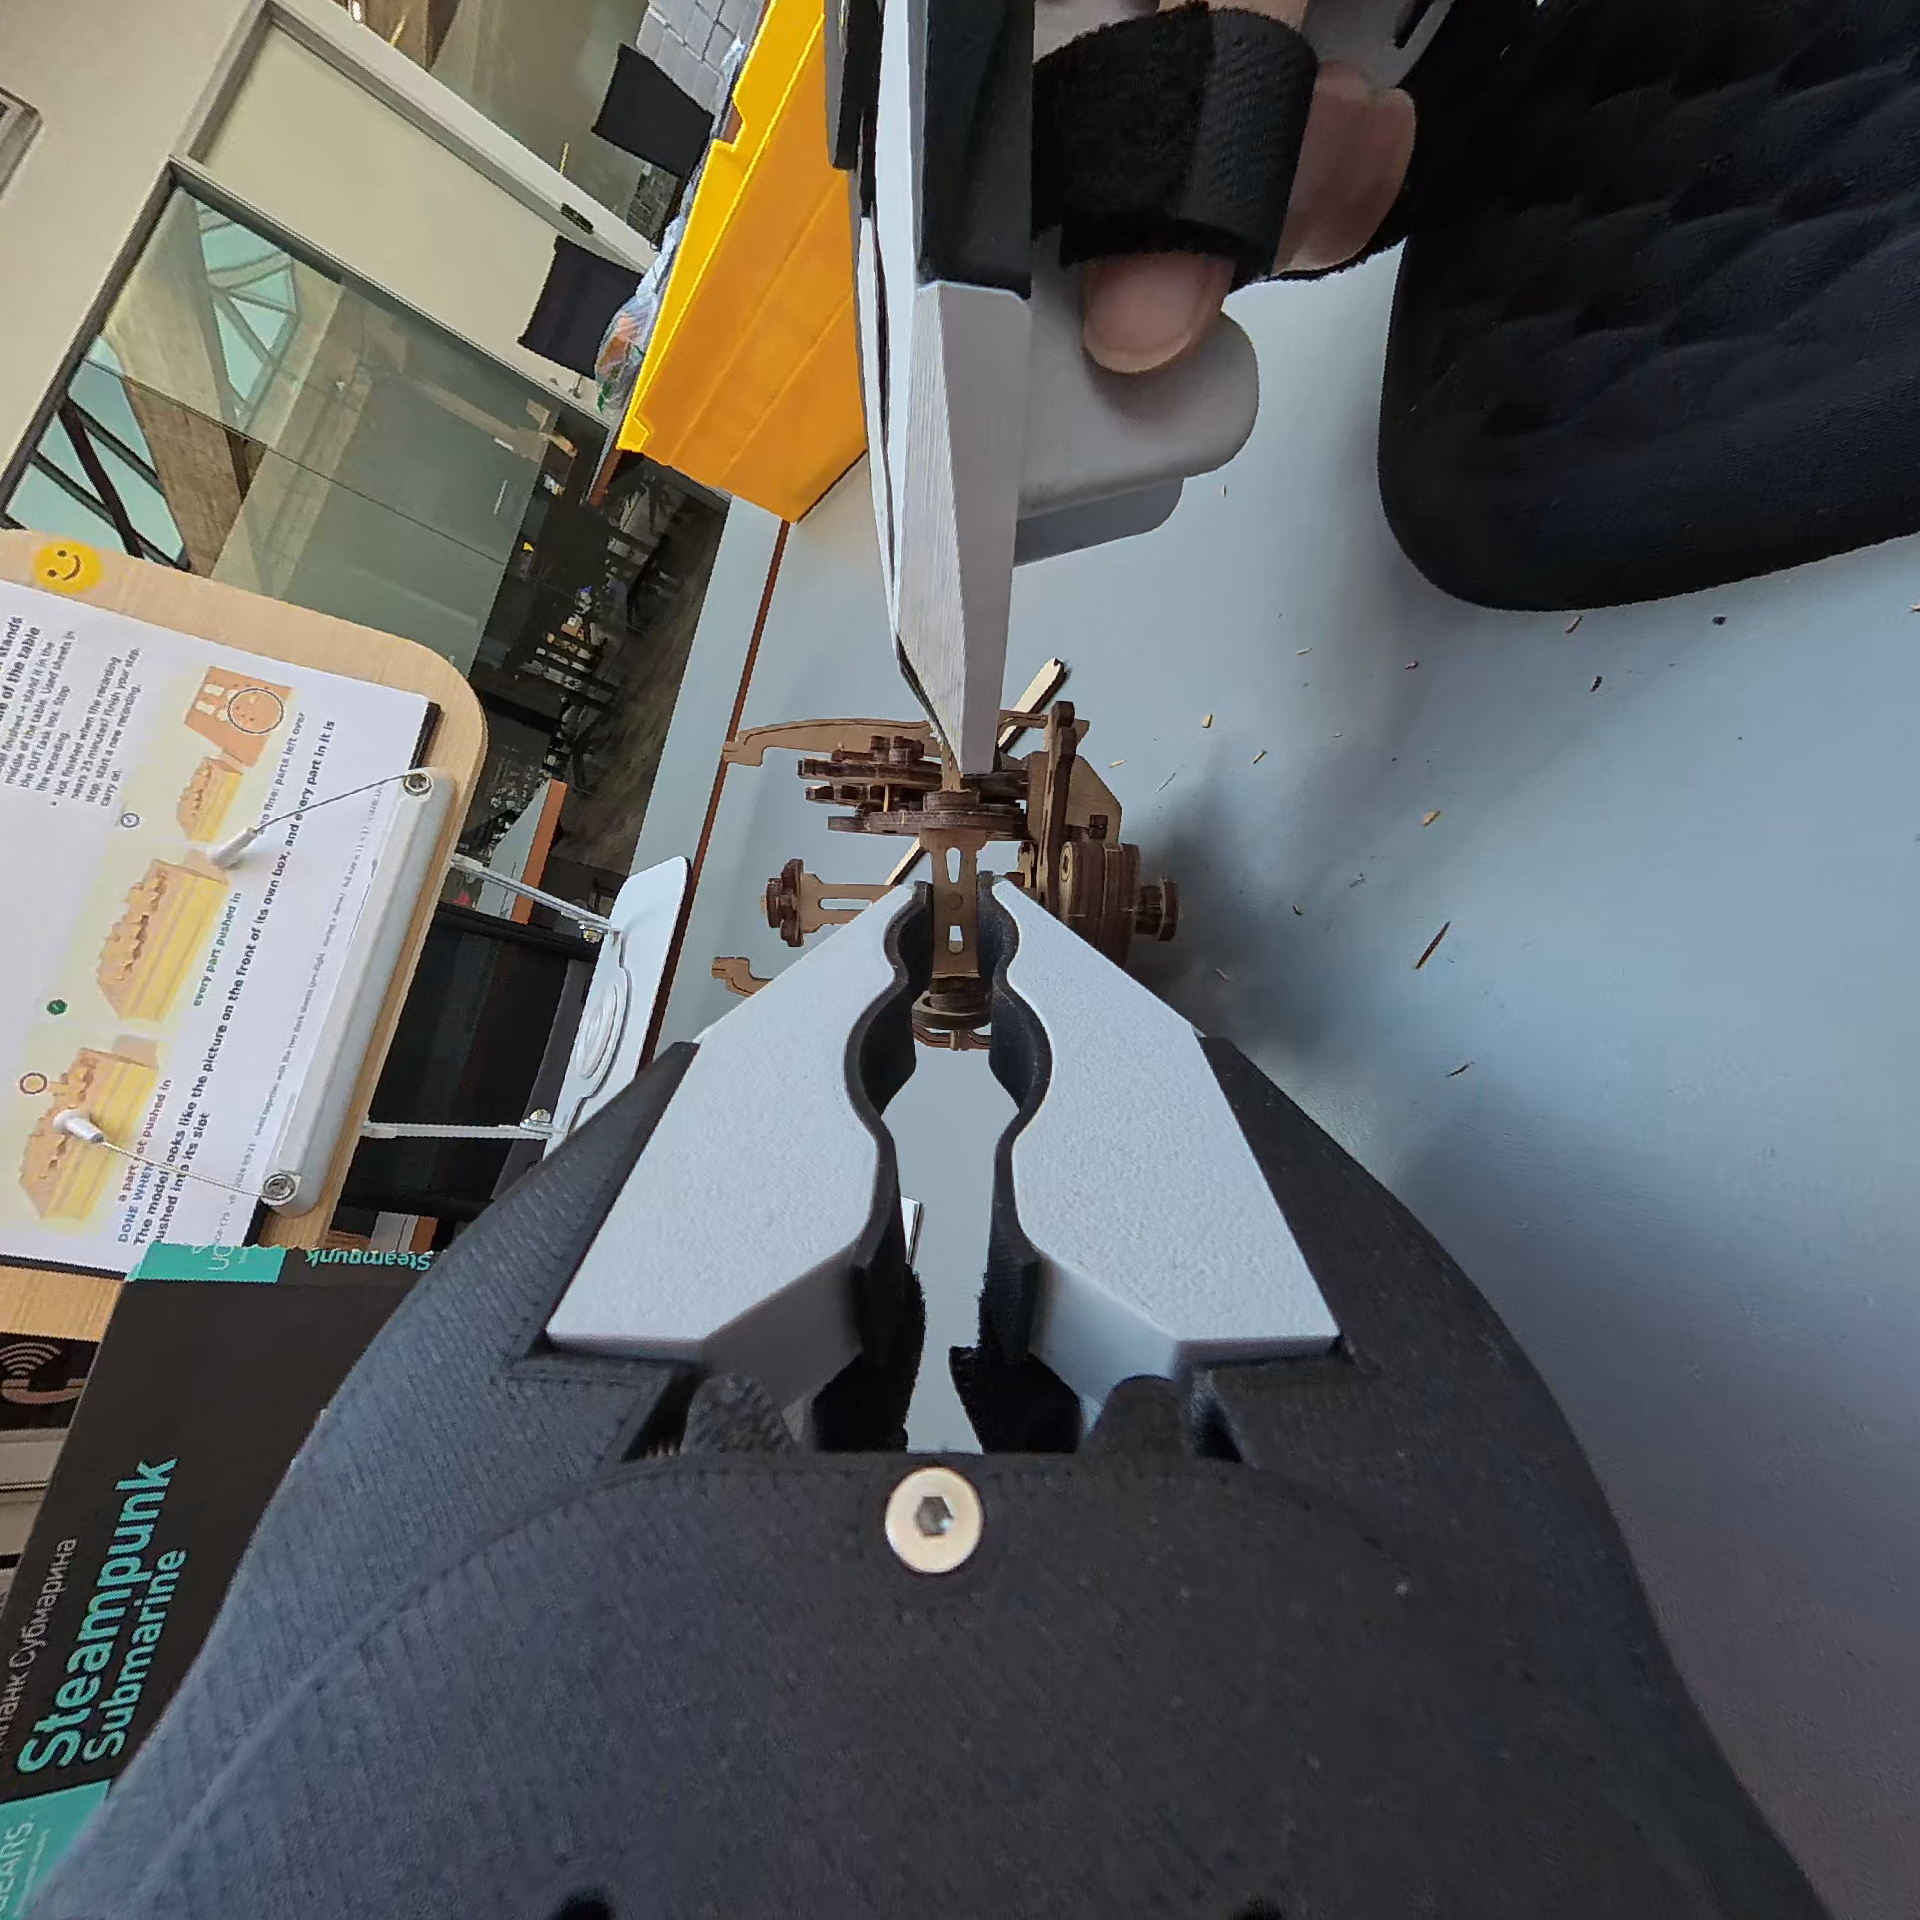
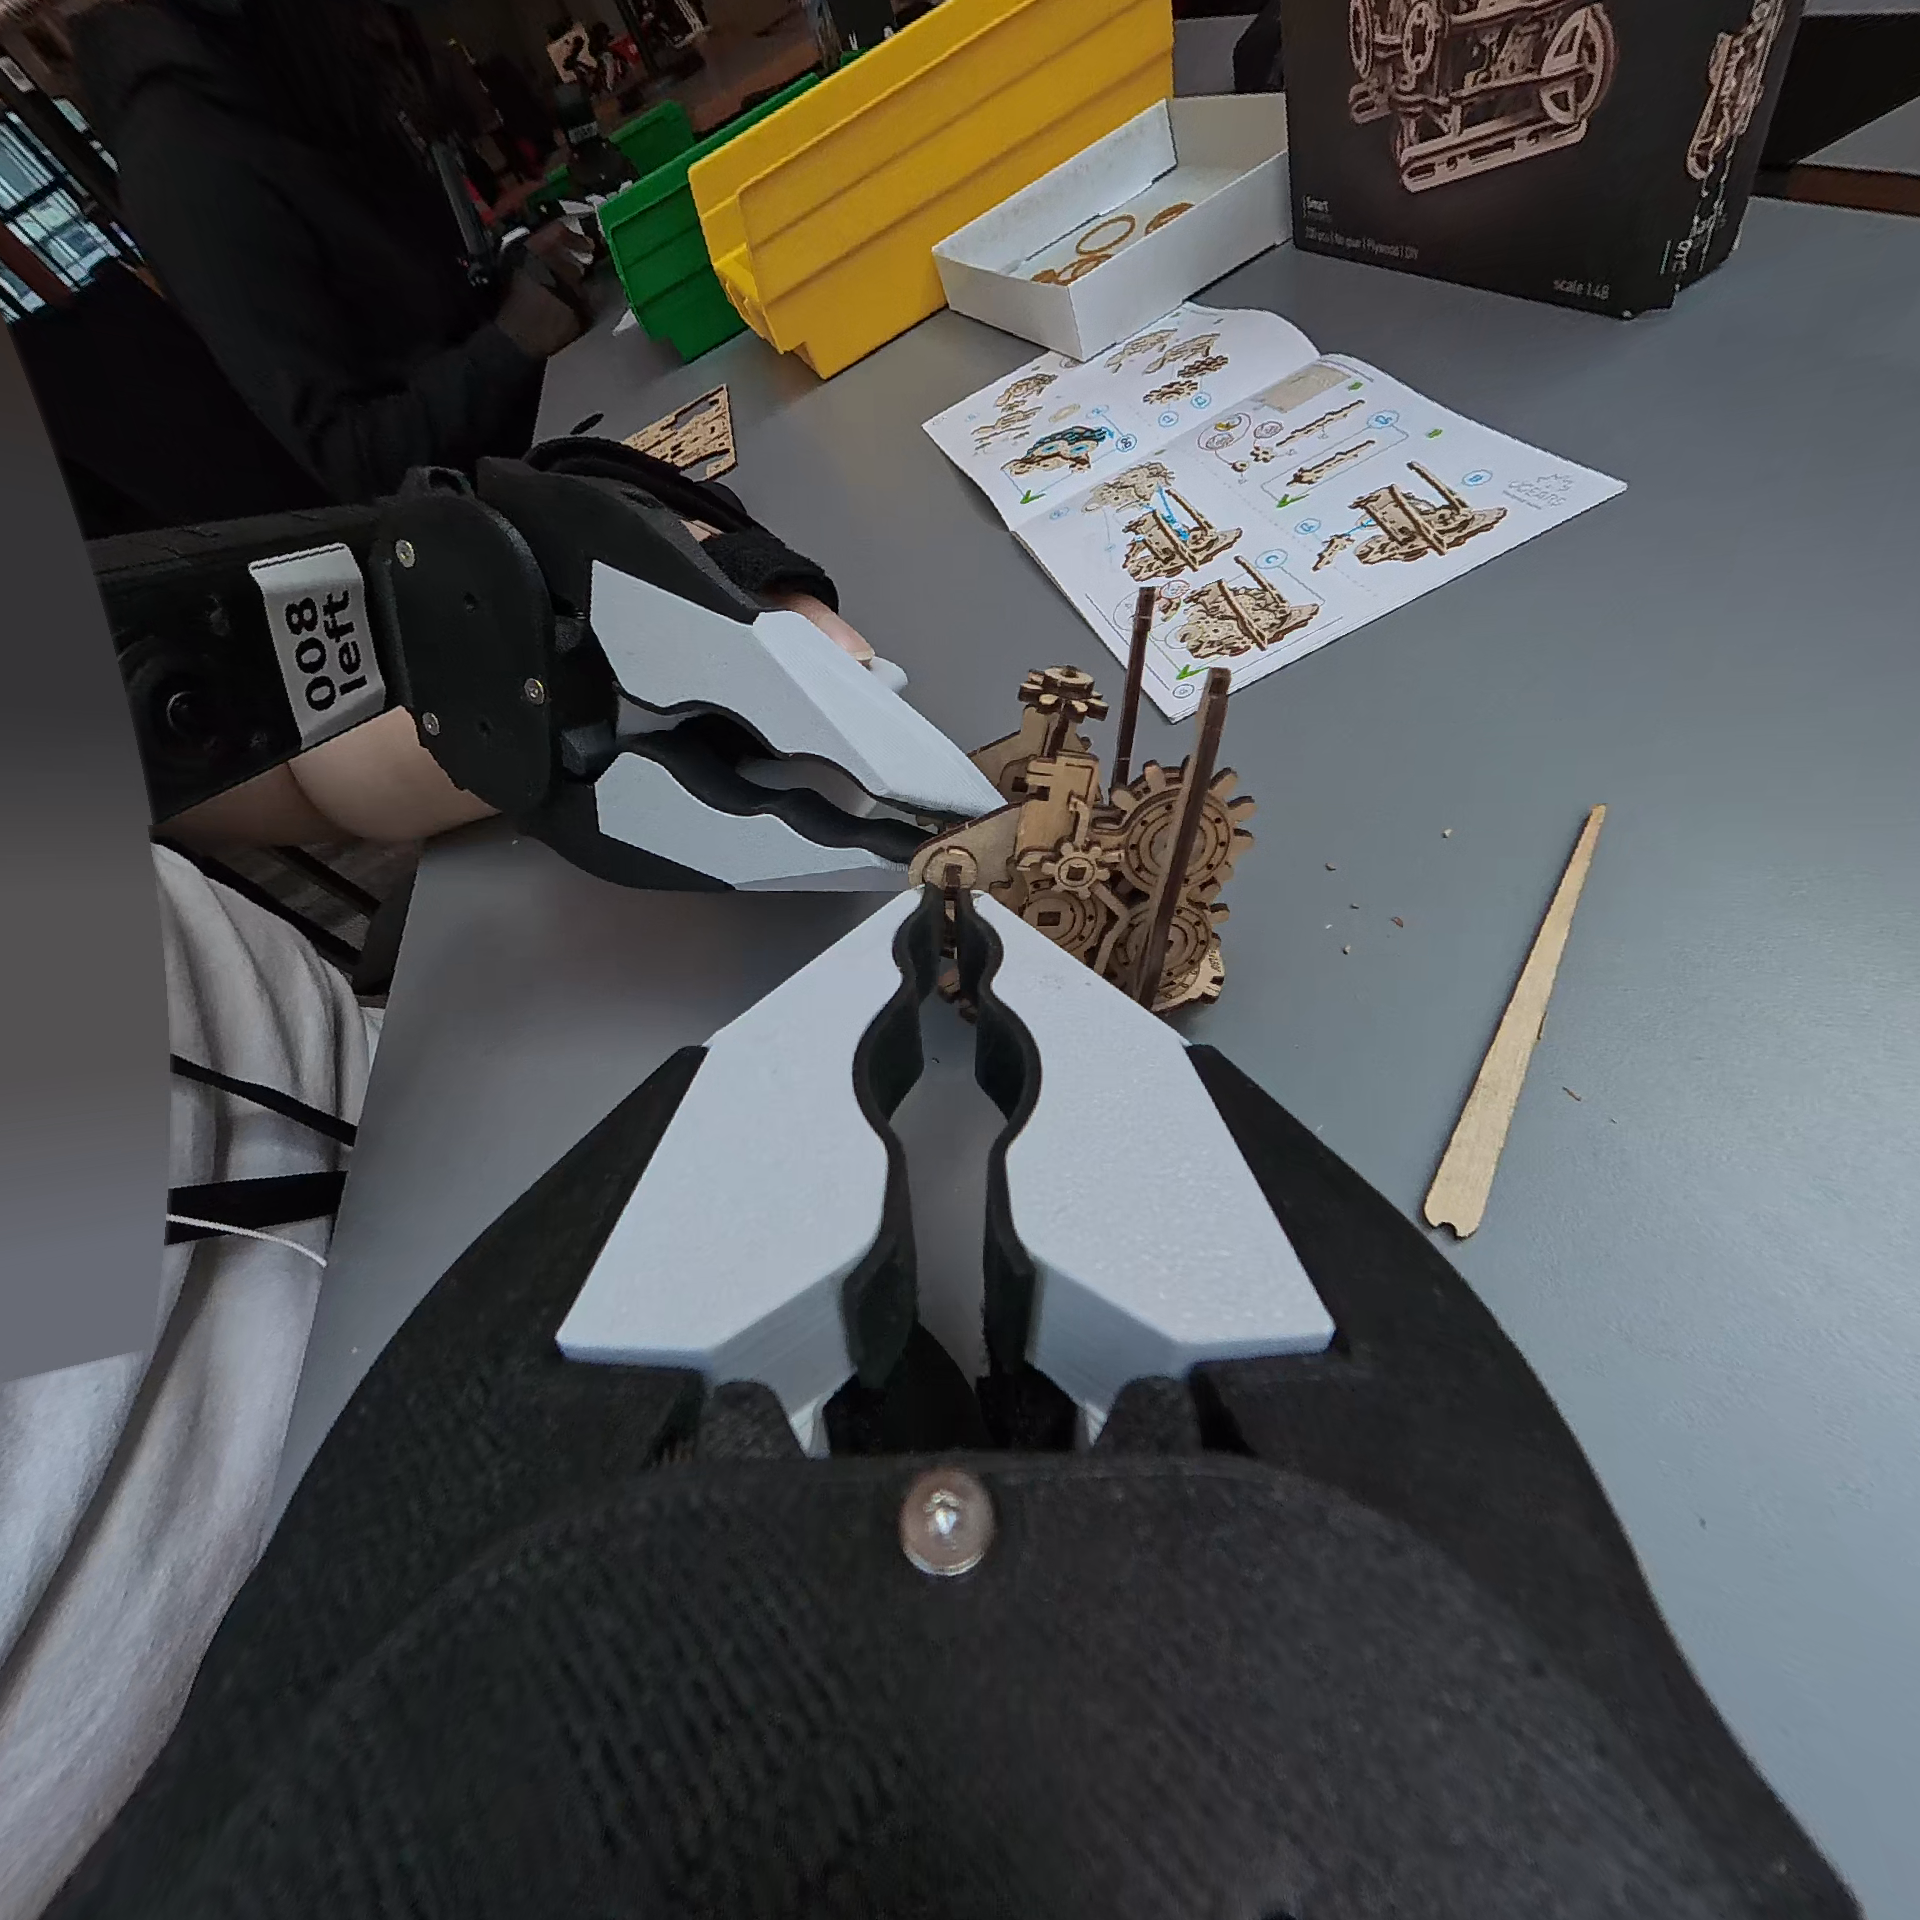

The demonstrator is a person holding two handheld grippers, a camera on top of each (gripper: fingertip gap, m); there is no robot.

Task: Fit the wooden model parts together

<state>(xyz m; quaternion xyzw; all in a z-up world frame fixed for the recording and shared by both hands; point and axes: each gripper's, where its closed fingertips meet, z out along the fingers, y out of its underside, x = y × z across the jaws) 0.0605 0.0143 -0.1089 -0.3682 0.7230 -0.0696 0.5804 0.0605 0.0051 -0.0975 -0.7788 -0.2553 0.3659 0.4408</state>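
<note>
The partly built wooden gear model (image 2: 1101, 862) stands on the grey table (image 2: 1662, 935), with two dark rods (image 2: 1132, 675) sticking up from it. My right gripper (image 2: 948, 906) is shut on a small wooden pin (image 2: 948, 881) at the model's near end. My left gripper (image 2: 961, 826) comes in from the left and its tips close on the model's edge plate. In the left wrist view my left gripper (image 1: 951, 906) is shut on a thin slotted wooden piece (image 1: 954, 920) of the model (image 1: 1081, 831). The right gripper (image 1: 966, 753) comes down from above onto the same spot.
An open instruction booklet (image 2: 1257, 488), a white box with loose parts (image 2: 1122, 281), yellow (image 2: 914, 156) and green (image 2: 655, 249) bins and a dark kit box (image 2: 1507, 145) lie beyond the model. A wooden stick (image 2: 1517, 1029) lies to the right. A clipboard (image 1: 208, 914) stands at the left. Only a small space, under 4 cm, lies between the two pairs of fingers. From either gripper's tips it is about 11 cm to the wooden stick (image 2: 1517, 1029).
</note>
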